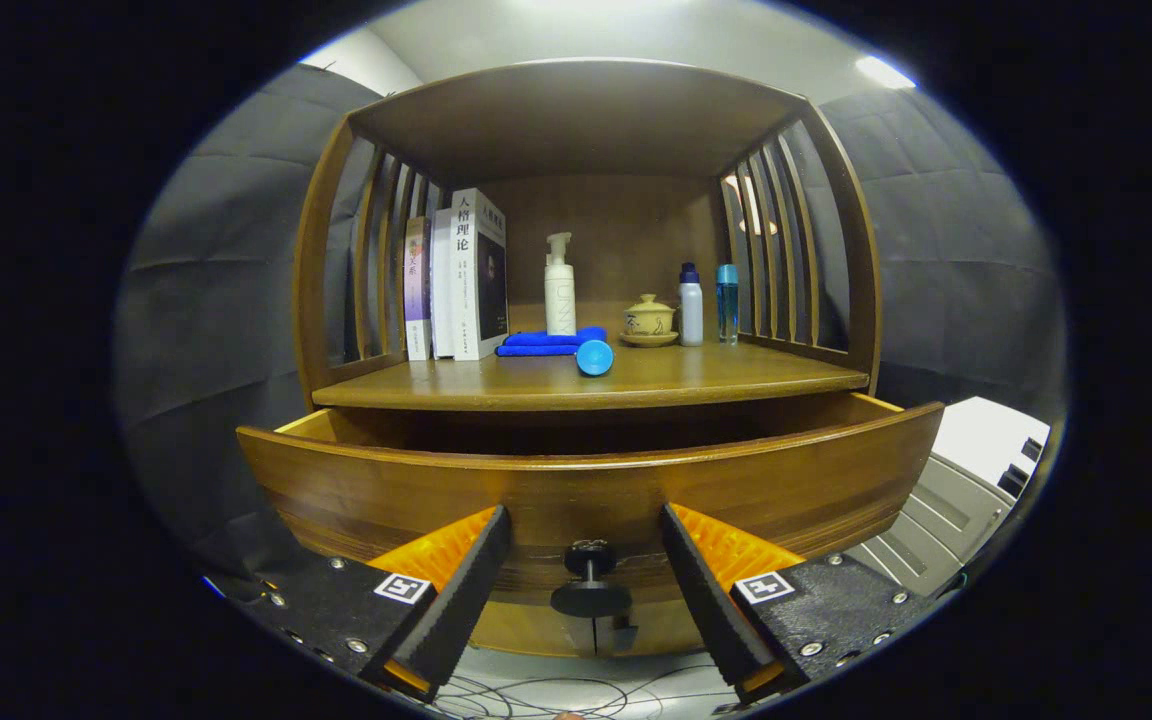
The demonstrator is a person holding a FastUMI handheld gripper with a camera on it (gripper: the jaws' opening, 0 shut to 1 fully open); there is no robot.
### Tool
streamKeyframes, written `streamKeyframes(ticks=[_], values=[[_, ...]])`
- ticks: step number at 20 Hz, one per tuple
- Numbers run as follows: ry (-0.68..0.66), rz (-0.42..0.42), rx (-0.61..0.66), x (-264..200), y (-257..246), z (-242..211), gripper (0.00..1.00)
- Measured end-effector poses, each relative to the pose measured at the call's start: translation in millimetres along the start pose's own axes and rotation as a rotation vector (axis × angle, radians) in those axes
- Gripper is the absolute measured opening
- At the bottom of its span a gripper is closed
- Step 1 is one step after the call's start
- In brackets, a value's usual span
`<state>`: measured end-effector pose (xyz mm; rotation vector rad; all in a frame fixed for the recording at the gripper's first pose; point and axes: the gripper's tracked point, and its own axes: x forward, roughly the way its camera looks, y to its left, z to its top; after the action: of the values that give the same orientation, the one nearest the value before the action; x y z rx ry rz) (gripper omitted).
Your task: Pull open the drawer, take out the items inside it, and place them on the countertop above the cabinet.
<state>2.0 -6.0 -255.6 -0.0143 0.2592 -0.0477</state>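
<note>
A wooden cabinet's drawer [416, 485] stands pulled out toward me, its curved front panel just ahead of my fingers. Its dark round knob [590, 592] sits between my two fingers, untouched by either. My gripper [586, 520] is open, the fingers spread wide on each side of the knob. The drawer's inside is hidden behind its front panel. Above it lies the wooden countertop [736, 375] with a blue round object [594, 357] near its front edge and a folded blue cloth [546, 342] behind it.
On the countertop stand books [456, 275] at the left, a white pump bottle [560, 285], a lidded tea cup on a saucer [649, 320] and two small bottles [707, 303]. Slatted side walls and a roof enclose the shelf. Cables lie on the floor below.
</note>
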Motion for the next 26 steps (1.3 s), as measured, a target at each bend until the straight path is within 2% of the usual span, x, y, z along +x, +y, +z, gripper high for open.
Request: streamKeyframes(ticks=[8, 13, 22, 26], values=[[0.004, -0.008, -0.081, 37.5, -3.6, -0.2, 0.95], [0.001, -0.011, -0.082, 56.3, -3.7, 2.9, 0.95], [-0.005, -0.029, -0.106, 67.0, -4.3, 4.1, 0.95], [0.003, -0.004, -0.133, 78.0, -1.0, 3.8, 0.95]])
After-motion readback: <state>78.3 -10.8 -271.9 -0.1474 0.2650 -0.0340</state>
